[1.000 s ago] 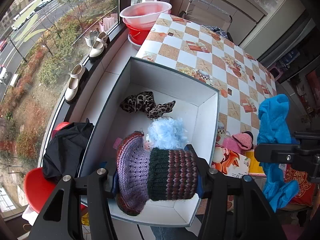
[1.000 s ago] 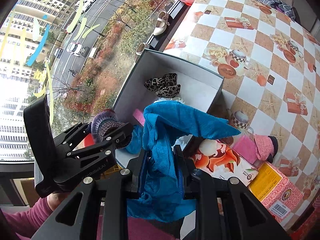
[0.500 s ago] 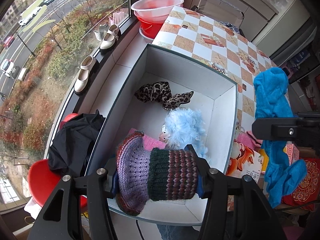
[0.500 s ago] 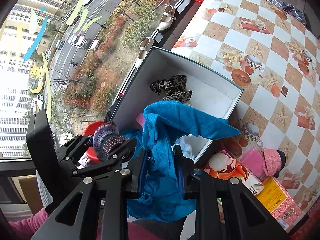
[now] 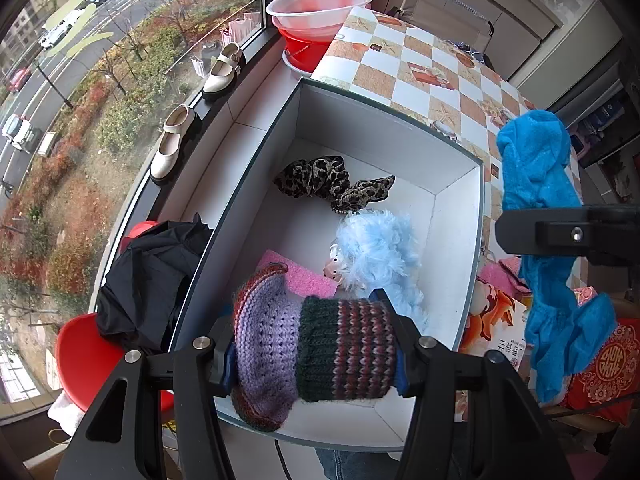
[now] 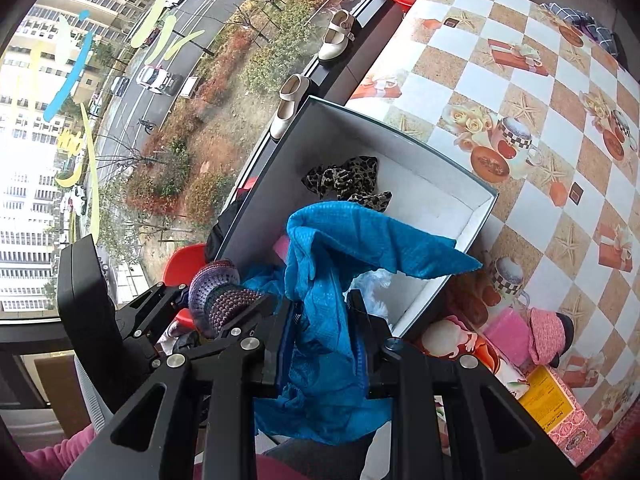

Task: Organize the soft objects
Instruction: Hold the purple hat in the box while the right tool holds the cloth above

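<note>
My left gripper (image 5: 310, 350) is shut on a purple and dark striped knitted hat (image 5: 316, 350), held over the near end of a white-lined box (image 5: 460, 248). In the box lie a leopard-print scrunchie (image 5: 332, 182), a fluffy light-blue toy (image 5: 376, 252) and a pink cloth (image 5: 298, 276). My right gripper (image 6: 320, 344) is shut on a blue cloth (image 6: 340, 264), which hangs over the box's near right corner. From the left wrist view the same blue cloth (image 5: 540, 208) dangles just right of the box. The left gripper (image 6: 224, 300) with the hat shows at the right wrist view's lower left.
The box (image 6: 476, 216) sits at the edge of a checkered table (image 6: 540, 92). A pink knitted item (image 6: 548, 334), a printed carton (image 5: 496, 328) and a yellow box (image 6: 548, 396) lie right of it. Shoes (image 5: 224, 70) stand on the window sill, black cloth (image 5: 148, 276) covers a red chair, basins (image 5: 320, 8) behind.
In the left wrist view the box has slid farther under the hat. The right gripper with the blue cloth has shifted a little toward the box. Both grips are unchanged.
</note>
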### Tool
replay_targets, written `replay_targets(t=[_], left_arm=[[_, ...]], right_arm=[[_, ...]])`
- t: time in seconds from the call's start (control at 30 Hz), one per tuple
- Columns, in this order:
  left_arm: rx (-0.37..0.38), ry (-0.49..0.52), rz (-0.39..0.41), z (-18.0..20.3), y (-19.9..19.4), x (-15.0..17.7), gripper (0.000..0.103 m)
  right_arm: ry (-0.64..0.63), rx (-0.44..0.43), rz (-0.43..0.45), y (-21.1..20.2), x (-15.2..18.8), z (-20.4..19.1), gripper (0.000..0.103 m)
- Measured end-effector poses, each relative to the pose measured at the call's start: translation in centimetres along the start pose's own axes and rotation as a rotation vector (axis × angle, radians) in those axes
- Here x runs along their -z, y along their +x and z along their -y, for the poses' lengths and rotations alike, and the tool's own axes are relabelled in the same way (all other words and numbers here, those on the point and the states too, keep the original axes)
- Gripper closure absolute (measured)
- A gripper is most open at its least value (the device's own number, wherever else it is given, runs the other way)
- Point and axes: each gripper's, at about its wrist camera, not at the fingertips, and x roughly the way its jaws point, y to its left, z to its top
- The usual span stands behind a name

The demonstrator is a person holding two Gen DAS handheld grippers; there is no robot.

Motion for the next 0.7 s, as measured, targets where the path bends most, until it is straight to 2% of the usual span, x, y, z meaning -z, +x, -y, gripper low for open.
replay_targets(t=[0.7], left_arm=[[-0.004,-0.005,-0.005,-0.4,0.8,0.2,0.043]], right_arm=[[0.003,0.015,-0.006,1.1,-1.1,0.3,0.077]])
